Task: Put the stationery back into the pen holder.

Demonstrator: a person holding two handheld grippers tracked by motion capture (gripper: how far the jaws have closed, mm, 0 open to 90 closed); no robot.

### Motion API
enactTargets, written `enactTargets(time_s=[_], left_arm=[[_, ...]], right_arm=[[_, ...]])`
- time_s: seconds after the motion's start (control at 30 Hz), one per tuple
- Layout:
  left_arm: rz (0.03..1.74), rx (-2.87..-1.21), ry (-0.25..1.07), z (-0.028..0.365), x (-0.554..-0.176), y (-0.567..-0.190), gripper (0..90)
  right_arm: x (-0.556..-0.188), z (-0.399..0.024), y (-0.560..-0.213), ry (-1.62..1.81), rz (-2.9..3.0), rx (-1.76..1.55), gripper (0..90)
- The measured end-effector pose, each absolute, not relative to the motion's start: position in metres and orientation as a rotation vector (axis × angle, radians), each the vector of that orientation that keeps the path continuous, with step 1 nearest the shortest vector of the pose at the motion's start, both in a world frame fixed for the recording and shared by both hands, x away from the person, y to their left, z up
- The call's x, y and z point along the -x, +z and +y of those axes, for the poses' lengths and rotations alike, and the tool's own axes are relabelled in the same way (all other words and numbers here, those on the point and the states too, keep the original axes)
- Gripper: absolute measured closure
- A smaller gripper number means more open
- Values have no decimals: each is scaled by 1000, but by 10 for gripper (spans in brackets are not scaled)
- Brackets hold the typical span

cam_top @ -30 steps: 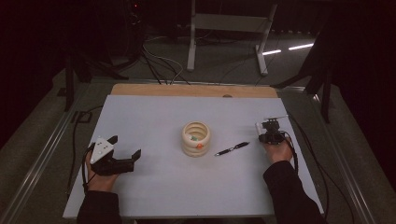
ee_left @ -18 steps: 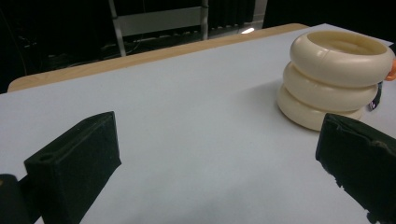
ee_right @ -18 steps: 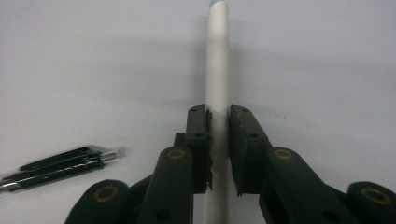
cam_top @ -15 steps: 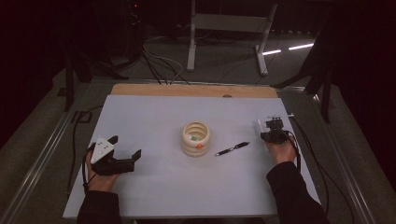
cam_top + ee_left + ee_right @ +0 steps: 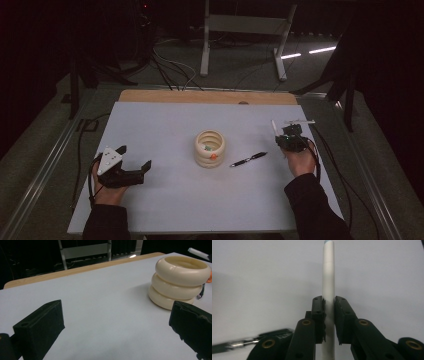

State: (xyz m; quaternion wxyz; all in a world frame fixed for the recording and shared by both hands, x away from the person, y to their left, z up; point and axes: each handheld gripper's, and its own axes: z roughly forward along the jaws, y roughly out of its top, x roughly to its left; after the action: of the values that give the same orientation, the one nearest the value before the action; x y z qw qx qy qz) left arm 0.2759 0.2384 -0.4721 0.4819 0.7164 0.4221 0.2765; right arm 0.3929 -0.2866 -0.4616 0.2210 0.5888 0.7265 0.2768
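Observation:
My right gripper (image 5: 329, 305) is shut on a white pen (image 5: 328, 277), whose barrel runs lengthwise between the pads and sticks out past them. From above, this gripper (image 5: 289, 139) hangs over the table's right side with the white pen (image 5: 274, 126) poking out of it. A black pen (image 5: 248, 159) lies flat between it and a cream cup made of stacked rings (image 5: 210, 148). My left gripper (image 5: 134, 157) rests open at the table's left front. Its gripper view (image 5: 116, 322) has the ringed cup (image 5: 180, 280) ahead to the right and nothing between the jaws.
The white table top (image 5: 165, 125) ends in a wooden strip (image 5: 200, 96) at the far edge. Small orange and green items sit inside the cup. Cables and a metal stand lie on the dark floor beyond the table.
My right gripper has lifted slightly off the table with the white pen in it. The left gripper, cup and black pen have stayed where they were.

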Motion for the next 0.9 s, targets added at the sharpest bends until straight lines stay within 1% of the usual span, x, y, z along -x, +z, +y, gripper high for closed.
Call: enactTargets(time_s=[0.4, 0.9], left_arm=[[1028, -1746, 673, 239, -276, -472, 2], [1026, -1750, 669, 238, -276, -473, 2]], right_arm=[[-389, -261, -440, 861, 2023, -1510, 793], [-386, -244, -425, 972, 2026, -1439, 793]])
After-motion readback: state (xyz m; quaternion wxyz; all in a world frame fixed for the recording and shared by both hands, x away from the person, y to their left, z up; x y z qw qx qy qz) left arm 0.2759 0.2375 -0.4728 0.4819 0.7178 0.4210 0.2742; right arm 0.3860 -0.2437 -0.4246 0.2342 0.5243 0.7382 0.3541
